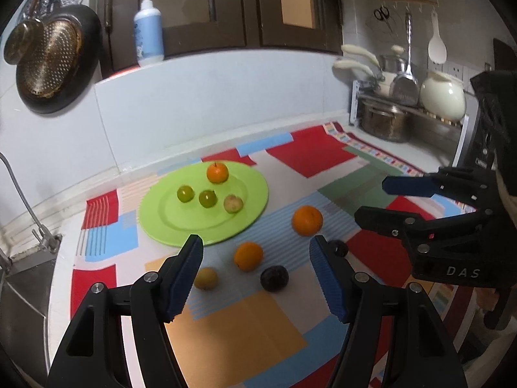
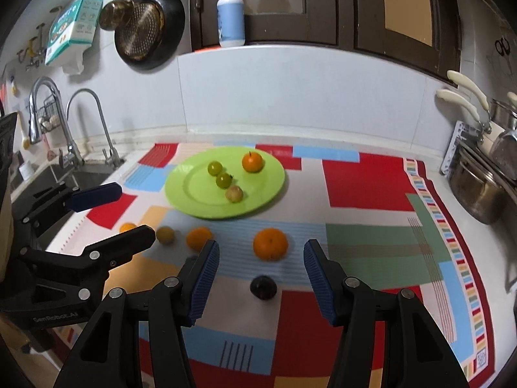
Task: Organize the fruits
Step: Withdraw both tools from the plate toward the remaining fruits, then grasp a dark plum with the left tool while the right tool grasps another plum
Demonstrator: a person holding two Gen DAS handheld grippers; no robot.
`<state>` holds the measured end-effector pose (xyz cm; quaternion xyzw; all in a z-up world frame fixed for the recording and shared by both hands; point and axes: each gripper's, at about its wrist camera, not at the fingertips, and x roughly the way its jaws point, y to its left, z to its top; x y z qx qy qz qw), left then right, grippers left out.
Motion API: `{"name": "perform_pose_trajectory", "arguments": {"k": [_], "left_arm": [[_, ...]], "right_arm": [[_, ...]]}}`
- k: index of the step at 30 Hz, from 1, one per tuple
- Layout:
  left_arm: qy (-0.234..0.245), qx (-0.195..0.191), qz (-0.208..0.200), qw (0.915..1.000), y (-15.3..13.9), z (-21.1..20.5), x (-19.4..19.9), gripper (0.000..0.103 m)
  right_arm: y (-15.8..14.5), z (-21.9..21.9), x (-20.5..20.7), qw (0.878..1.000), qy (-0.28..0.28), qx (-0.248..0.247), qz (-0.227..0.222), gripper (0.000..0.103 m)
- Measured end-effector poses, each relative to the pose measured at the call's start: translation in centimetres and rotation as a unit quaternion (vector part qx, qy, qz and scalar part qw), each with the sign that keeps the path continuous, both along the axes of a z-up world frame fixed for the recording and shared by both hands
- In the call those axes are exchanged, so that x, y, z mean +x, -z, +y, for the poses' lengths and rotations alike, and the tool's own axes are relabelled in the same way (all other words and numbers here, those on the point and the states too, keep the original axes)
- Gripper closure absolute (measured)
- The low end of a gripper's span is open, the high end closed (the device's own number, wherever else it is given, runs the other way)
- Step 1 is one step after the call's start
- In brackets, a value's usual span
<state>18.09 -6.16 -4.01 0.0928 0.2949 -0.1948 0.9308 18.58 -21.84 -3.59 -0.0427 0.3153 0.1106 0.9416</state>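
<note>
Read "DAS" in white on black body of right gripper [image 1: 371, 202]. Read "GenRobot.AI" on black body of left gripper [image 2: 135, 211]. Partial "Canon" on black device [image 1: 491, 148].

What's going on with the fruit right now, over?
Both jaws open, empty. Four fruits on green plate; oranges, dark plum loose on cloth. Nothing blocking.

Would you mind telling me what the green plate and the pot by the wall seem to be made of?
Plate: probably plastic or melamine; its uniform lime colour and soft, dull sheen suggest this, though glazed ceramic cannot be ruled out.
Pot: metal, probably stainless steel; its grey brushed surface shows blurry reflections.
</note>
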Motion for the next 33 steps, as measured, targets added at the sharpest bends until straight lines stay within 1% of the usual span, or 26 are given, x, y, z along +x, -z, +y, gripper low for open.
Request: {"name": "perform_pose_trajectory", "arguments": {"k": [5, 13, 18, 22, 23, 27, 29, 31, 33], "left_arm": [[0.012, 0.005, 0.020, 0.9997, 2.0, -0.3, 0.4, 0.036], [0.024, 0.019, 0.055, 0.9980, 4.7, -0.8, 1.4, 0.037], [0.038, 0.017, 0.079, 0.9960, 5.8, -1.3, 2.3, 0.046], [0.046, 0.012, 0.098, 0.9941, 6.4, -1.6, 3.0, 0.051], [0.048, 0.010, 0.104, 0.9934, 6.5, -1.6, 3.2, 0.054], [0.048, 0.003, 0.118, 0.9918, 6.8, -1.7, 3.8, 0.056], [0.046, 0.003, 0.121, 0.9916, 6.9, -1.8, 4.0, 0.059], [0.043, 0.004, 0.125, 0.9912, 7.0, -1.9, 4.3, 0.063], [0.042, 0.003, 0.130, 0.9907, 7.1, -2.0, 4.5, 0.067]], "right_arm": [[1.3, 0.2, -0.2, 1.000, -0.002, -0.014, 0.010, 0.048], [3.9, 0.1, 0.7, 0.999, 0.000, -0.010, 0.051, 0.048], [5.2, -0.1, 1.3, 0.997, 0.003, -0.002, 0.073, 0.048], [5.9, -0.4, 2.0, 0.996, 0.004, 0.010, 0.083, 0.048], [6.0, -0.4, 2.1, 0.996, 0.005, 0.011, 0.086, 0.048], [6.6, -0.6, 2.8, 0.995, 0.005, 0.020, 0.096, 0.055], [6.9, -0.6, 3.1, 0.995, 0.005, 0.023, 0.100, 0.055], [7.1, -0.5, 3.3, 0.994, 0.003, 0.023, 0.103, 0.060], [7.4, -0.4, 3.6, 0.994, 0.001, 0.024, 0.108, 0.061]]}}
